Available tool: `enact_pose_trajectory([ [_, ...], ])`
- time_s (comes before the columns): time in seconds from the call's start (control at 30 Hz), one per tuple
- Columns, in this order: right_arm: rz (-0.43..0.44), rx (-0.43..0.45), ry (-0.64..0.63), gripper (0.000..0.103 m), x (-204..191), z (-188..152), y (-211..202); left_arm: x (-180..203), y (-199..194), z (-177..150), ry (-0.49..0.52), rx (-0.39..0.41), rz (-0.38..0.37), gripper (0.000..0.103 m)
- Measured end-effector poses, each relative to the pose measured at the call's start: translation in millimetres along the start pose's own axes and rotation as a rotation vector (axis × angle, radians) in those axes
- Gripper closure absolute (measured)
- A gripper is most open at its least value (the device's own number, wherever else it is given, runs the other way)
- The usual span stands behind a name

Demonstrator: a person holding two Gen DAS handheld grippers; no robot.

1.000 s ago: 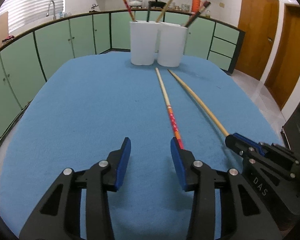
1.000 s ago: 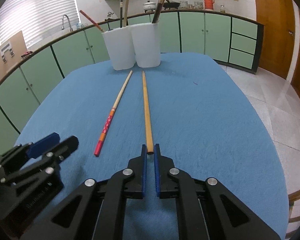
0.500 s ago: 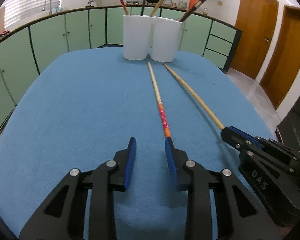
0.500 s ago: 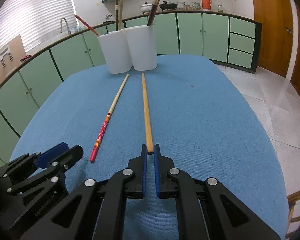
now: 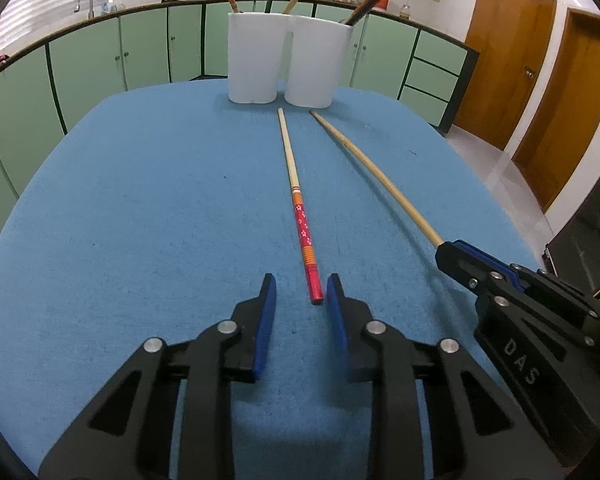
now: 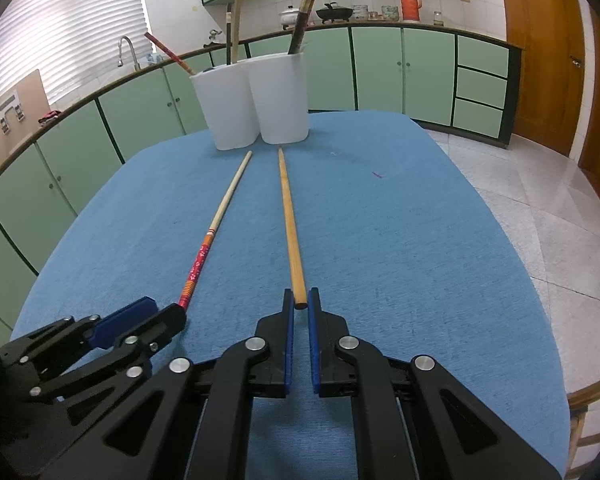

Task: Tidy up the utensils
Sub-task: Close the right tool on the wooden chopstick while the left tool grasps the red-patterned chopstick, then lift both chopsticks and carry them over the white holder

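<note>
Since a sec ago the left tool (image 5: 300, 286) has been closing its jaws and has slid over so the red-ended chopstick (image 5: 305, 240) now sits btwn its blue pads, not yet pinched; a gap shows on both sides of the stick. Right tool (image 6: 301, 300) hasn't budged.

Big to small: blue cloth tabletop (image 5: 140, 200) fills most of both views, green kitchen cabinets (image 5: 100, 60) curving round behind it. At 12 o'clock on the cloth stand two white holders (image 5: 288, 64), touching side by side, w/ several chopsticks poking out of the tops. Two loose sticks lie on the cloth, tips just short of the holders, running back toward the tools. Red-ended one points to approx 12 from the left tool; its red end lies flat on the cloth. Plain bamboo chopstick (image 6: 290, 224) lies just beside it on the right, near-parallel, well apart at the near ends. Right tool is clamped narrow on the bamboo stick's near end, pads pressing it either side.
</note>
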State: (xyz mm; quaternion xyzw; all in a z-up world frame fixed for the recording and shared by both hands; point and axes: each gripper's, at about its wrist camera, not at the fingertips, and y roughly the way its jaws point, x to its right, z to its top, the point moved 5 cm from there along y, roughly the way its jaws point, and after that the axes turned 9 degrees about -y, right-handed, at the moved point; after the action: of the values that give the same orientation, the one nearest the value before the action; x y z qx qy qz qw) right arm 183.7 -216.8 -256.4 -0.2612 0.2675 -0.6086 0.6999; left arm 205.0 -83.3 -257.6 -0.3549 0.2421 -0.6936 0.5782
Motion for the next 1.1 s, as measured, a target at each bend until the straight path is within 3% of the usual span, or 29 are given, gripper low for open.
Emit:
enact_pose_trajectory([
  [0.03,0.000,0.000,-0.001,0.096,0.3,0.0,-0.1,0.1,1.6,1.3,0.001,-0.001,0.002,0.078],
  [0.17,-0.001,0.000,-0.001,0.096,0.8,-0.2,-0.6,0.1,4.7,1.5,-0.004,-0.011,0.013,0.098],
  [0.8,-0.023,0.041,-0.024,0.096,-1.1,6.1,-12.3,2.8,-26.6,17.6,0.004,0.097,0.022,0.098],
  [1.1,-0.059,0.130,-0.079,0.096,-2.2,29.7,-42.0,3.1,-61.6,39.8,0.018,0.199,0.043,0.098],
])
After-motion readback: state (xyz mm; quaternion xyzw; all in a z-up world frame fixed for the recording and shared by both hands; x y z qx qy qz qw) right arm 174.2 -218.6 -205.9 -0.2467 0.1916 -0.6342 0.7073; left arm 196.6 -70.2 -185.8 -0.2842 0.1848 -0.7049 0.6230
